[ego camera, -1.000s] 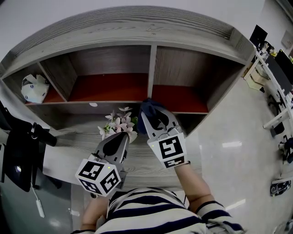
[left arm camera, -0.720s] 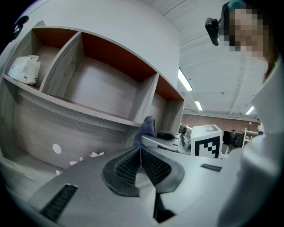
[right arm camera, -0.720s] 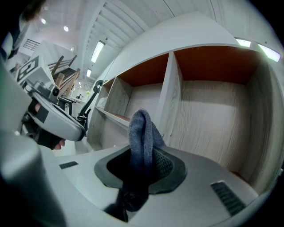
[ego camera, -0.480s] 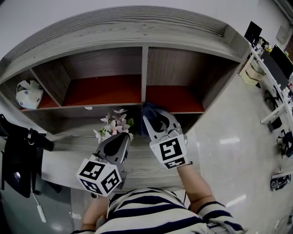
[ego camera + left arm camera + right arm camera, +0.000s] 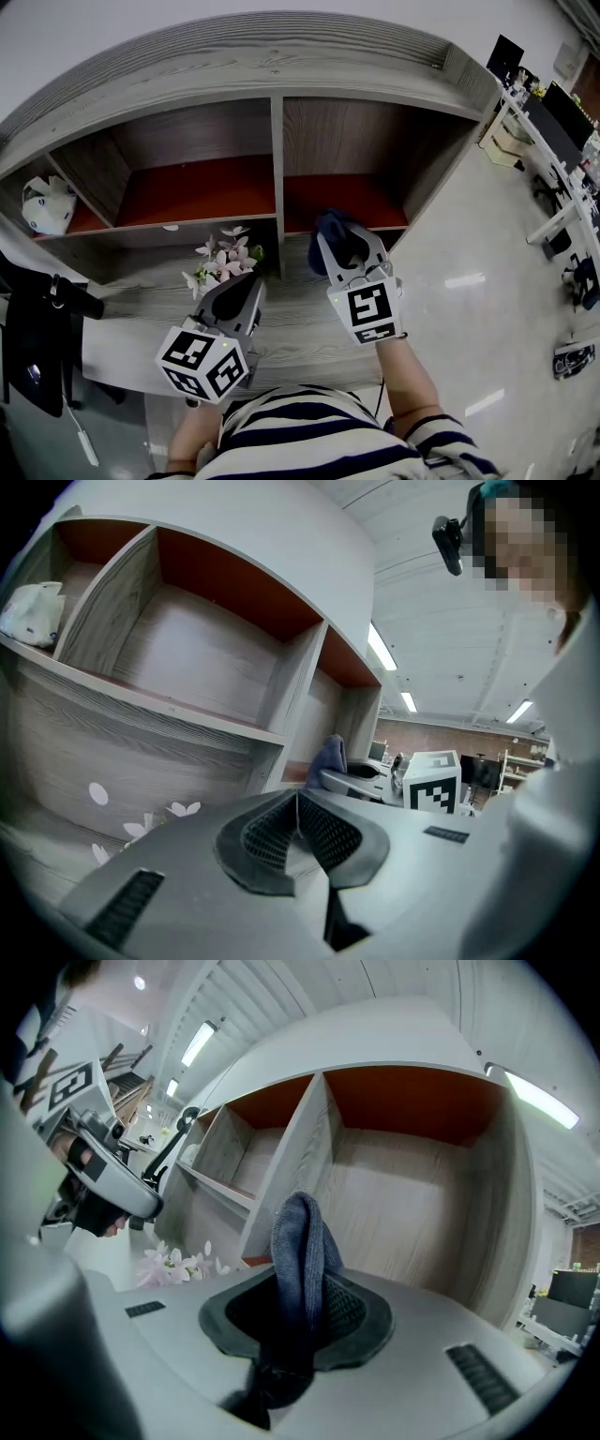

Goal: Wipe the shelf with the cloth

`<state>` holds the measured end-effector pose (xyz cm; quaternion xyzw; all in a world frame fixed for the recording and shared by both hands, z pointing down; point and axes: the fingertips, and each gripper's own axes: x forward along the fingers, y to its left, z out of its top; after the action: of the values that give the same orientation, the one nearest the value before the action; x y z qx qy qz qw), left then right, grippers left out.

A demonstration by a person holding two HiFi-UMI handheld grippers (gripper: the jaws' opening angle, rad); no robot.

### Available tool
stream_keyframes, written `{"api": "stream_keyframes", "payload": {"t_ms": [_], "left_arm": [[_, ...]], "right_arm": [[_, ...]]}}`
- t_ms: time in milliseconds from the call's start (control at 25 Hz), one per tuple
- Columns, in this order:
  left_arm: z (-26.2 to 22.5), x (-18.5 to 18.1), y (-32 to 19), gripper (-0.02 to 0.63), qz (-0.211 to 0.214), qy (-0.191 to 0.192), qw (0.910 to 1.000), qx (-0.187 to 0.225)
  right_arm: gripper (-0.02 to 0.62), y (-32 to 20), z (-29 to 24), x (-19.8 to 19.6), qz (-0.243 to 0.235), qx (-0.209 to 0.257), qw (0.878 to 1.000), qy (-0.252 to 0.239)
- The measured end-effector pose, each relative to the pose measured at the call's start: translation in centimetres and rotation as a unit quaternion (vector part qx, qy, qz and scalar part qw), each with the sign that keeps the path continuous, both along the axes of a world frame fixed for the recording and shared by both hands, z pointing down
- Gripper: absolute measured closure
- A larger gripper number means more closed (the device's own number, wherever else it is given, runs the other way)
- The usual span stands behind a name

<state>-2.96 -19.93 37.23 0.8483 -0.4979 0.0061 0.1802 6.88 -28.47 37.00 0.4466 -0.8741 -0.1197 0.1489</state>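
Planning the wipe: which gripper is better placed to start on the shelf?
Right. The right gripper is shut on the cloth, at the right compartment of the shelf. The left gripper is shut on nothing, beside the flowers.

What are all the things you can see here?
shelf: one, grey wood with red-brown inside, ahead.
cloth: one, dark blue, before the right compartment.
flowers: one bunch, pink-white, on the ledge below the compartments.
white bundle: one, far-left compartment.
desks: some, white, far right.
left gripper: one, grey, shut, empty.
right gripper: one, grey, shut on the cloth.
striped shirt: one, dark-and-white, bottom.
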Motion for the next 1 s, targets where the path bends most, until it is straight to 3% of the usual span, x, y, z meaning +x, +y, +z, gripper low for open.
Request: {"api": "stream_keyframes", "payload": {"t_ms": [1000], "left_arm": [[0.0,2.0,-0.3,0.586,0.021,0.005,0.9998,0.001]], "right_arm": [[0.494,-2.0,0.7,14.3,0.167,0.002,0.986,0.013]]}}
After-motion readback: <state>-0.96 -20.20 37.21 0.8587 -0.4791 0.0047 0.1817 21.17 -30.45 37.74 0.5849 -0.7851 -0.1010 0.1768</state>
